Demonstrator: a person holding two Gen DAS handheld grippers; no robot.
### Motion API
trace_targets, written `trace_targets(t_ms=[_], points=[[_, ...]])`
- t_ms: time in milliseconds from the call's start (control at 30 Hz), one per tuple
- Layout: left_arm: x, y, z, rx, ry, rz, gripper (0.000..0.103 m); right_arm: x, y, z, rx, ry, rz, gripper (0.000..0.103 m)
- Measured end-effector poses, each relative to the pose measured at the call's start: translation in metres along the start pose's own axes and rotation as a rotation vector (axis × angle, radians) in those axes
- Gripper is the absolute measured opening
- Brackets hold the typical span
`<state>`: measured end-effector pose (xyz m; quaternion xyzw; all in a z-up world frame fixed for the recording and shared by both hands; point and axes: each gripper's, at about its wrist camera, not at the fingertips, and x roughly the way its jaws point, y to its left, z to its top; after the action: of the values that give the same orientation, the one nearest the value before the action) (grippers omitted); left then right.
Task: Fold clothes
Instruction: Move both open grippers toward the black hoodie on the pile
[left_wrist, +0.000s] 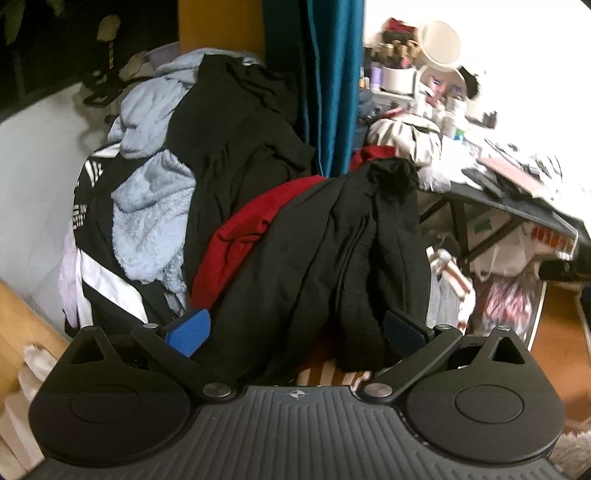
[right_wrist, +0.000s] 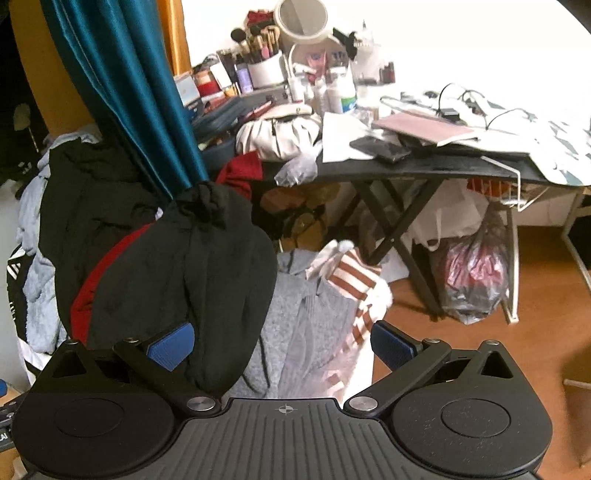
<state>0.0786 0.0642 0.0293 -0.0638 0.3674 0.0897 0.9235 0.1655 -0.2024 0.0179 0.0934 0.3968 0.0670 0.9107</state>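
Both claws wide, holding nothing: left claw (left_wrist: 295, 332) low in frame around the hanging hem of the black garment (left_wrist: 332, 258); right claw (right_wrist: 280, 343) with that garment (right_wrist: 192, 280) at centre left, grey knit (right_wrist: 303, 325) between the pads. Unfolded, draped over the red garment (left_wrist: 240, 240). Best pinched at one single edge, clear of neighbours.

Black garment (left_wrist: 332, 240): matt woven cloth, softly creased. Red garment (left_wrist: 243, 236): matt cloth. Pale blue fleece (left_wrist: 147, 206): fluffy, rough pile. Grey knit (right_wrist: 306, 325): ribbed, coarse wool-like surface. Teal curtain (right_wrist: 122, 92): smooth cloth, a satin sheen is seen. Left gripper (left_wrist: 295, 328): matt black plastic, ribbed base, bright metal pivot pins; pads (left_wrist: 188, 332) of blue textured rubber. Floor (right_wrist: 535, 295): smooth wood finish.
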Motion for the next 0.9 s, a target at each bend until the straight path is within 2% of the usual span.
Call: trace_targets(t_ms=[100,267,533,733,900], points=[[0.008,-0.002,0.006,-0.034,-0.001,0.0,0.102,0.004,-0.009,0.01,0.01,-0.019,-0.006,0.102],[0.019,-0.01,0.013,-0.028,0.016,0.008,0.102,0.016,-0.015,0.02,0.015,-0.016,-0.006,0.102],[0.036,-0.003,0.018,-0.033,0.056,0.002,0.102,0.035,0.006,0.025,0.009,0.009,-0.033,0.102],[0.06,0.023,0.028,-0.03,0.082,-0.044,0.103,0.049,0.023,0.028,0.005,0.029,-0.054,0.102],[0.088,0.057,0.05,-0.021,0.104,-0.094,0.102,0.061,0.048,0.031,0.026,0.036,-0.091,0.102]])
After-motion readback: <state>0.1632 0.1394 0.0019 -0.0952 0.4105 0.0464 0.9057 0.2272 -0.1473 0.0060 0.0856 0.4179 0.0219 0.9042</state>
